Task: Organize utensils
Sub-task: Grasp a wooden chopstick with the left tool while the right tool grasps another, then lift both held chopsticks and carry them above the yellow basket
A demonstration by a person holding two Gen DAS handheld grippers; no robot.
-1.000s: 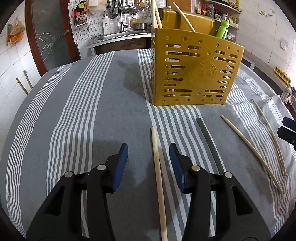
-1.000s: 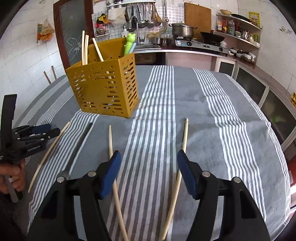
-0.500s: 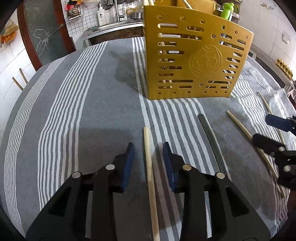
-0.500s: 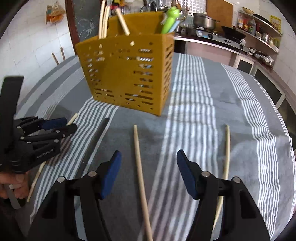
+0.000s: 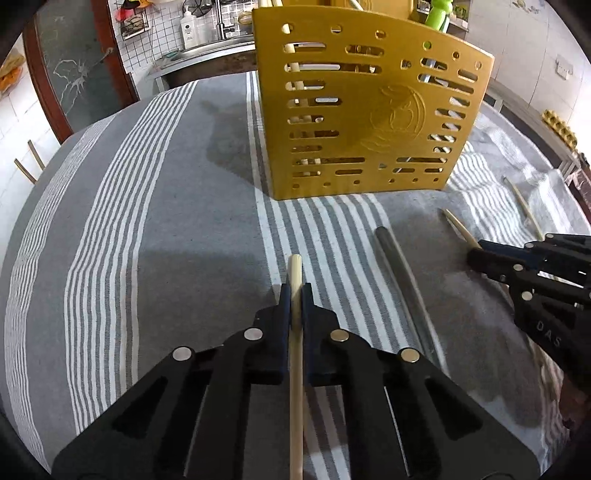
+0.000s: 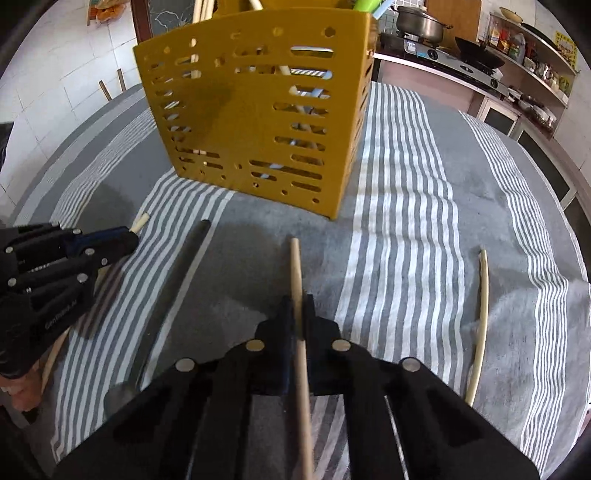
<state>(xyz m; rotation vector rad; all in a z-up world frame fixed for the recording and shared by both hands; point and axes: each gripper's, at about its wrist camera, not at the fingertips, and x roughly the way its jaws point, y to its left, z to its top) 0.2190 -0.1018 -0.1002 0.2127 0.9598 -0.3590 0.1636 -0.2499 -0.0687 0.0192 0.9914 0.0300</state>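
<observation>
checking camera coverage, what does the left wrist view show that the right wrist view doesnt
Only the left wrist view: the sink with a soap bottle, and the embossed face of the yellow holder.

Only the right wrist view: the stove with a steel pot, a shelf of jars, and a curved pale chopstick on the right.

Both: the holder, the striped cloth, the dark utensil, and each claw, left and right, shut on its own wooden chopstick.
</observation>
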